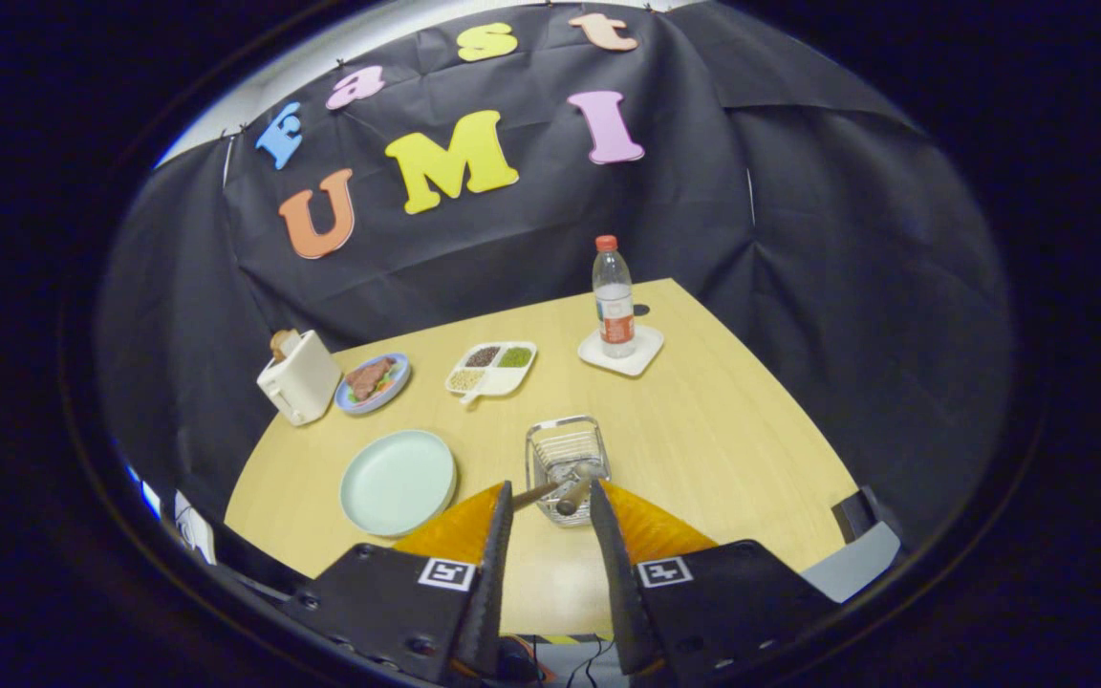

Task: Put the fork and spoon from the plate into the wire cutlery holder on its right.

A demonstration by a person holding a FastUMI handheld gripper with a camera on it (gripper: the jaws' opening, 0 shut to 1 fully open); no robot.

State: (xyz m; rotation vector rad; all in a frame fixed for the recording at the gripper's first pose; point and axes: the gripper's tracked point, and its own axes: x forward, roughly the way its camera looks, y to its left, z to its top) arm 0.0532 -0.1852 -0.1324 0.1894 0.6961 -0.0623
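While gripper [550, 502] gapes, handles [565, 497] lean from holder [565, 449].

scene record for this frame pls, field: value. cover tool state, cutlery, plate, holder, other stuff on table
tool: fingers apart, nothing pressed between them
wire cutlery holder: just ahead of the fingers, right of the plate
cutlery: two handles stick out of the holder toward the tool; fork versus spoon cannot be told
plate: pale green, bare
table: light wood
beyond the holder: divided tray of grains, water bottle upright on a white coaster
beyond the plate: small plate of food, white toaster
task state: both pieces appear to be in the holder
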